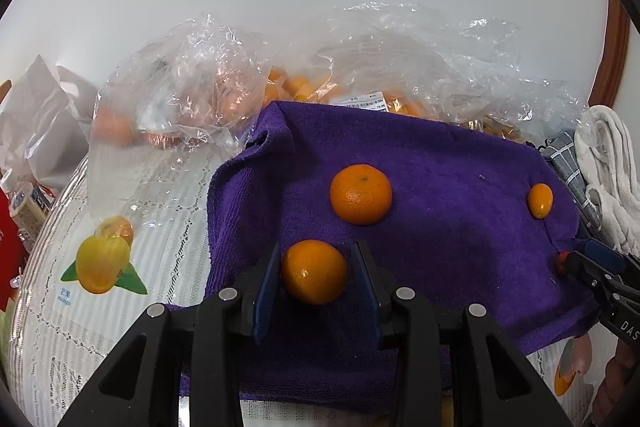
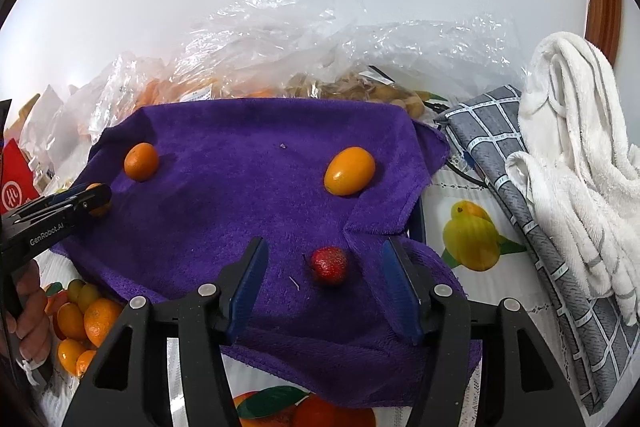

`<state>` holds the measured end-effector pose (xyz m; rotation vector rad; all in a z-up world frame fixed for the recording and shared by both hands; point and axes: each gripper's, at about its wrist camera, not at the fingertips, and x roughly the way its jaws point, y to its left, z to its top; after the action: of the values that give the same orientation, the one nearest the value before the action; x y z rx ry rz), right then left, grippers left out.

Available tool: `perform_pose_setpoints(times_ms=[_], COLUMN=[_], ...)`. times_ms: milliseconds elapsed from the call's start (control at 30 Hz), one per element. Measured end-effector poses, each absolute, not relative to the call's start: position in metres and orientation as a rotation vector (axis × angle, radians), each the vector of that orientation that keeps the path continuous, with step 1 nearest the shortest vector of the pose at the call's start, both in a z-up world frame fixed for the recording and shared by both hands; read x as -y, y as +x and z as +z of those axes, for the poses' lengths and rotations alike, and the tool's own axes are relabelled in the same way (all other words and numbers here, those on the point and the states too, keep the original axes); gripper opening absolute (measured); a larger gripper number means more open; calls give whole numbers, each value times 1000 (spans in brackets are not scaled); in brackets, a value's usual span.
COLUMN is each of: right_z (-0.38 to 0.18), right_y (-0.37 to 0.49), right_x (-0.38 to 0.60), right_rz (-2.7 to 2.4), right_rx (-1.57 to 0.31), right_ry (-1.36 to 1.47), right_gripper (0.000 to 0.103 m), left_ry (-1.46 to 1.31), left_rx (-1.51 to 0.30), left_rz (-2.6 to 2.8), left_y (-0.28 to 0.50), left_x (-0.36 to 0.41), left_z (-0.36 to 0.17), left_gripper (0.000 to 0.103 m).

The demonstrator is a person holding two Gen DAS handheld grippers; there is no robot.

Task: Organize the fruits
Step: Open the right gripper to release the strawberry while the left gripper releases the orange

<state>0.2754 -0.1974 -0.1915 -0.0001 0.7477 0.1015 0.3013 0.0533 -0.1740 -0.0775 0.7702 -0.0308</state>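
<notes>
Bench: covered with a white lace-patterned cloth (image 1: 168, 187) printed with fruit pictures.
Purple terry towel (image 1: 440, 167): spread flat over the middle of the bench, one corner folded over at the right wrist view's right side.
Clear crinkled plastic bags (image 1: 192, 87): heaped behind the towel, orange fruit showing through them.
White folded towel (image 2: 580, 155): at the bench's right edge, lying over a grey checked cloth (image 2: 500, 147).
Left claw (image 1: 316, 279): jaws close on either side of a small round orange mandarin (image 1: 314, 271) near the towel's front edge; the left pad touches it, but a narrow gap shows at the right pad.
Right claw (image 2: 322, 277): jaws spread wide, with a small red strawberry (image 2: 330, 265) lying on the towel between them, clear of both pads.
Larger round orange mandarin (image 1: 361, 194): on the towel, beyond the left claw, apart from it.
Oval orange kumquat (image 2: 349, 171): on the towel's far right part, well apart from the strawberry.
Person's hand (image 2: 30, 311): gripping the left claw's handle at the left edge.
</notes>
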Motion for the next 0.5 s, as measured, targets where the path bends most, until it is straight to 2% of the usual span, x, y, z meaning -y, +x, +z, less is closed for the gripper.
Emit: perform_pose_setpoints(times_ms=[233,500], right_z=[-189,-183], right_y=[271,264], right_x=[196,194], right_rz=[110,97], right_rx=[-731,-698], right_ry=[-3,-22], right_gripper=[59,59], left_ry=[-101,-124], left_rx=[-736,-690], left_rz=[-43,-45], left_y=[297,293], left_x=[-54,-58], left_z=[-169,-163], left_gripper=[50,53])
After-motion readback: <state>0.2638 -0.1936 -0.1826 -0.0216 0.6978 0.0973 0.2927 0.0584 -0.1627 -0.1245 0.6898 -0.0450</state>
